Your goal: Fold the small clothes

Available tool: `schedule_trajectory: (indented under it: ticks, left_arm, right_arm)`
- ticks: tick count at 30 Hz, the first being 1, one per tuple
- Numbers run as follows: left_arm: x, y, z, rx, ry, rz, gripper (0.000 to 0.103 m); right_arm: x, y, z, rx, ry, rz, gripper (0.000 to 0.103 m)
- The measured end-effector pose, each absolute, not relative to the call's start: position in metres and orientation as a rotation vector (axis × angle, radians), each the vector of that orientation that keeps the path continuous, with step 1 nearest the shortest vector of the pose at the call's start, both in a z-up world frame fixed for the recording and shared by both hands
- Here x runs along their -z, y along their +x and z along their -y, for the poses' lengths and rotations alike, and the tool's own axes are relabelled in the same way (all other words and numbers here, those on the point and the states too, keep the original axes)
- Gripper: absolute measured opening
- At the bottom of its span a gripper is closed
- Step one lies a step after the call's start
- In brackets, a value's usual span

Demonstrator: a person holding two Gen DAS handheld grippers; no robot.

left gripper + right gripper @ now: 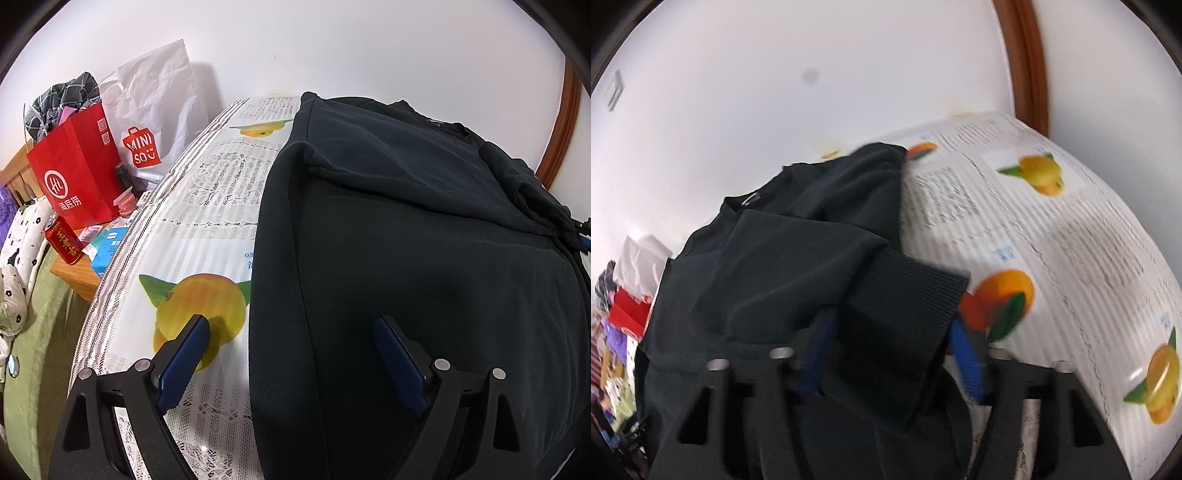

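A black sweatshirt (406, 221) lies flat over the right part of a table with a fruit-print cloth (207, 229). My left gripper (291, 321) hovers open and wide at its near left edge, with one finger over the cloth, the other over the black fabric, and nothing pinched. In the blurred right wrist view the same sweatshirt (775, 258) is bunched, one sleeve pulled across its body. The sleeve's ribbed cuff (908, 295) fills the gap between the blue pads of my right gripper (892, 319), touching both sides.
To the left of the table, a low wooden stand holds a red paper bag (77, 166), a white Miniso bag (155, 110) and a red can (62, 240). A green bed (37, 332) lies beyond it. A white wall and a brown door frame (1027, 62) stand behind the table.
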State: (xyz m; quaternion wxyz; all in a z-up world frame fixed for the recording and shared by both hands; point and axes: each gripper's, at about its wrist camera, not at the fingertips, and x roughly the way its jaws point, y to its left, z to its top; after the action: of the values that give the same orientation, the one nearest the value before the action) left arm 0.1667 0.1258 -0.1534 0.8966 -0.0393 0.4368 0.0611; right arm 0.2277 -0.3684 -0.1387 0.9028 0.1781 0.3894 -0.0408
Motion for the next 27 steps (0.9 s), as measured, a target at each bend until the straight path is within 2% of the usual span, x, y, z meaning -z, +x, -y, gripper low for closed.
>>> schedule_trajectory:
  ticks: [1, 2, 3, 4, 11, 16, 23, 24, 27]
  left_arm:
    - [0.153, 0.167, -0.126, -0.127, -0.081, -0.905, 0.090]
    - [0.153, 0.166, -0.126, -0.126, -0.083, -0.905, 0.090]
    - [0.153, 0.166, -0.126, -0.125, -0.084, -0.904, 0.090]
    - [0.153, 0.165, -0.127, -0.125, -0.086, -0.902, 0.090]
    - [0.152, 0.160, -0.126, -0.118, -0.074, -0.900, 0.090]
    - [0.148, 0.159, -0.132, -0.102, -0.112, -0.905, 0.089]
    - [0.136, 0.161, -0.128, -0.082, -0.138, -0.891, 0.089]
    - [0.134, 0.163, -0.125, -0.073, -0.139, -0.890, 0.089]
    - [0.122, 0.167, -0.114, -0.036, -0.124, -0.870, 0.089]
  right_arm:
    - [0.136, 0.226, 0.364, 0.087, 0.347, -0.793, 0.031]
    - [0.130, 0.223, 0.360, 0.095, 0.319, -0.769, 0.028]
    - [0.123, 0.218, 0.355, 0.108, 0.288, -0.741, 0.016]
    - [0.119, 0.217, 0.354, 0.110, 0.276, -0.728, 0.015]
    - [0.070, 0.193, 0.331, 0.050, 0.255, -0.625, 0.011]
    - [0.036, 0.205, 0.266, -0.108, 0.219, -0.595, 0.011]
    - [0.039, 0.260, 0.166, -0.304, 0.292, -0.634, 0.011]
    - [0.042, 0.267, 0.157, -0.322, 0.304, -0.648, 0.016]
    - [0.052, 0.283, 0.123, -0.455, 0.300, -0.724, 0.020]
